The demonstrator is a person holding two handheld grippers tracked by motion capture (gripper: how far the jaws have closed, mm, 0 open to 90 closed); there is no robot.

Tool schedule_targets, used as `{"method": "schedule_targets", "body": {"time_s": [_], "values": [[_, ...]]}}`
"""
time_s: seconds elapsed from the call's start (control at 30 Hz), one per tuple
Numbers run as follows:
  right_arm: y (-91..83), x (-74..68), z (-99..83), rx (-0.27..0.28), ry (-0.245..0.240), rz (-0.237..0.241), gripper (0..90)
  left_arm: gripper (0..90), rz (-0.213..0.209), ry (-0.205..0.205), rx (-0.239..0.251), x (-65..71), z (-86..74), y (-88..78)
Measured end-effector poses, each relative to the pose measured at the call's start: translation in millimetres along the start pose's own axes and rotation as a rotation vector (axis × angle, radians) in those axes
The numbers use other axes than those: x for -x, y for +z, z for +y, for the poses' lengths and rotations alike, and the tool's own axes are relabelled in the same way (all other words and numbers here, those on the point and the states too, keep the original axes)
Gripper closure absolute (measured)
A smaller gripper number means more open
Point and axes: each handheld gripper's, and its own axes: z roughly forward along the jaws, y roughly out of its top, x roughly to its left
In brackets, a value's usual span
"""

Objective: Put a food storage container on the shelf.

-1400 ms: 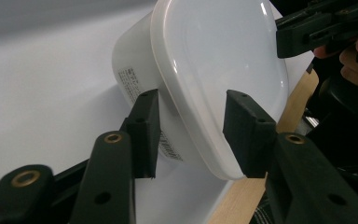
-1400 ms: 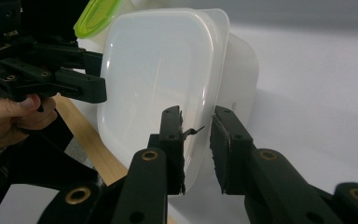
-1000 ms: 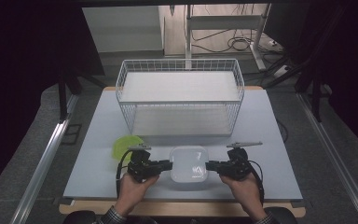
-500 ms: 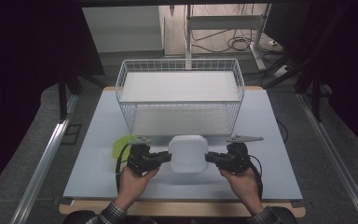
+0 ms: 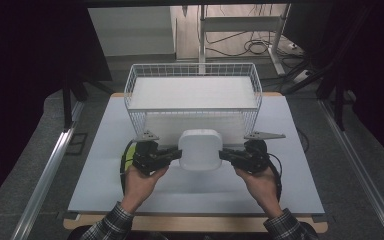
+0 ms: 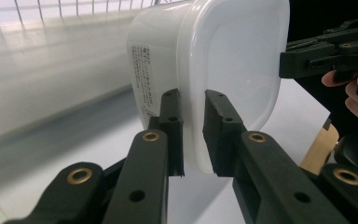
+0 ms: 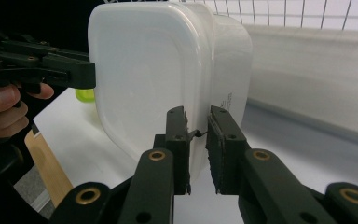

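White lidded container (image 5: 200, 150), pinched at opposite rim edges by the left claw (image 5: 176, 154) and right claw (image 5: 224, 155) for level carriage, just before the wire basket (image 5: 193, 76).

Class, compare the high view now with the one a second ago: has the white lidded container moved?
Yes. The white container, gripped by the left gripper and right gripper, has gone from flat on the table up toward the wire basket, now overlapping its front wall.

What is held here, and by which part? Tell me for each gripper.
Both hold the white lidded container. The left gripper pinches the lid's rim on one side; the right gripper pinches the rim on the opposite side.
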Motion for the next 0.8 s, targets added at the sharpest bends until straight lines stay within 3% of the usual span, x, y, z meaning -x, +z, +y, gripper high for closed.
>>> {"method": "schedule_targets", "body": {"time_s": [0.8], "values": [[-10.3,-9.4,68.7,0.062,-0.052,0.008,79.0,78.4,0.017,0.056,0.073,-2.6,63.8,-26.8]]}}
